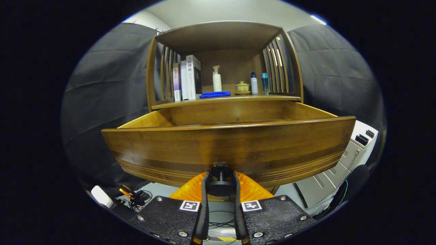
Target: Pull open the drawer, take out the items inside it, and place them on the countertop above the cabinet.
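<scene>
The claw [220, 182] is closed narrowly on the round drawer knob [220, 177], both fingers pressing its sides. The wooden drawer [228, 143] stands pulled well out from the cabinet, so opening looks largely done. Its inside is hidden behind the front panel, so any items there cannot be seen. Above, the desk [265, 98] already carries books [187, 78], a blue cloth [215, 94] and bottles [217, 79]; unloading looks not yet begun.

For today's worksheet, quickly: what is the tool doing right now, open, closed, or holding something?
Tool: closed, both fingers pressing on the drawer knob of the pulled-out wooden drawer.
</scene>
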A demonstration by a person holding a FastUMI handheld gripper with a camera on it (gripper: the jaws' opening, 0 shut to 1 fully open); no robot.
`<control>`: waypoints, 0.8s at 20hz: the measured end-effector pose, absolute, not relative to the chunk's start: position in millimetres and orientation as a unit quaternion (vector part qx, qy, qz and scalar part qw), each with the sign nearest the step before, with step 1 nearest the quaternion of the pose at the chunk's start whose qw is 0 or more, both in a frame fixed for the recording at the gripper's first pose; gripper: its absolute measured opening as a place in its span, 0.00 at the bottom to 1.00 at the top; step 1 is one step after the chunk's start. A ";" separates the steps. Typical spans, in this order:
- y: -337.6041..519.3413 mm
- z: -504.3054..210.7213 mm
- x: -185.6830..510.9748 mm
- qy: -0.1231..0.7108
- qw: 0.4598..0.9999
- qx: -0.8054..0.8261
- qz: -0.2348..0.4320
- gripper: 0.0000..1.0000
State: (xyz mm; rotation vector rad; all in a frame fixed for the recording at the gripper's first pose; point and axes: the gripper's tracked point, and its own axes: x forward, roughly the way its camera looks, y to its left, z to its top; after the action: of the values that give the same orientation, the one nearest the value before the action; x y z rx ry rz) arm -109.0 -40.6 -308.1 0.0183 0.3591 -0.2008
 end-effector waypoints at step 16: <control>-90.9 -192.4 -106.6 0.121 0.975 0.051 -0.177 0.96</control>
State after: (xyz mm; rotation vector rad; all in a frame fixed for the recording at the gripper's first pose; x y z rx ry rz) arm -106.6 -90.9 -192.4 0.1022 0.2433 -0.3574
